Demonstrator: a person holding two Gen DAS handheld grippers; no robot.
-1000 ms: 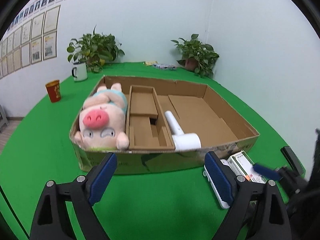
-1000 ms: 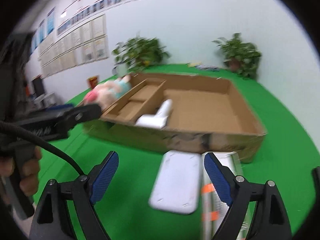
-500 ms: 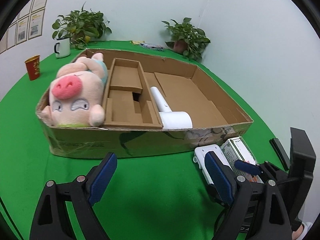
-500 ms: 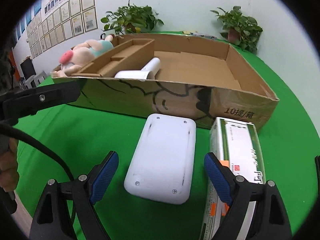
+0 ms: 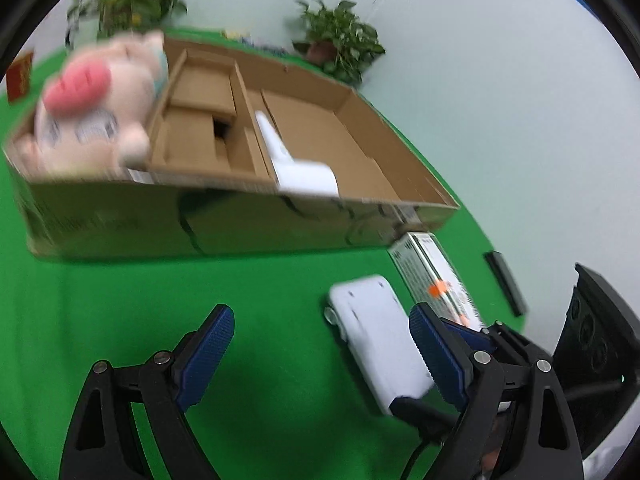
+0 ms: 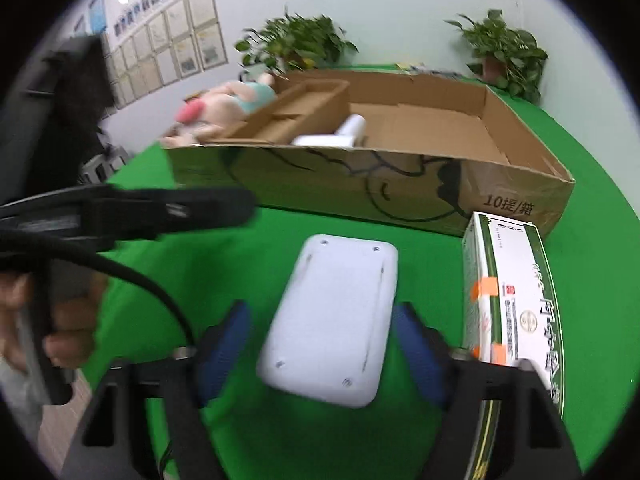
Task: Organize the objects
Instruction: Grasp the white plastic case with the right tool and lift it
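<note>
A white flat device (image 6: 332, 312) lies on the green cloth, in front of a shallow cardboard box (image 6: 320, 184). My right gripper (image 6: 324, 344) straddles its near end; the jaws are closing, with a thin gap still at each pad. A green-and-white carton (image 6: 508, 292) lies just right of the device. In the box rest a plush pig (image 5: 92, 112) and a white dryer-like item (image 5: 296, 168). My left gripper (image 5: 320, 344) hangs open over bare cloth, with the white device (image 5: 376, 336) partly behind its right finger. The carton (image 5: 432, 268) lies beyond.
Two potted plants (image 6: 296, 44) stand behind the box by the wall. A red cup (image 5: 18, 76) is at the far left and a black flat bar (image 5: 504, 280) lies right of the carton. A hand (image 6: 60, 320) holds the left gripper's handle.
Both grippers have sunk and tipped downward. The right one has come down around the white device, which now sits between its fingers. The left one has drifted closer to the device.
</note>
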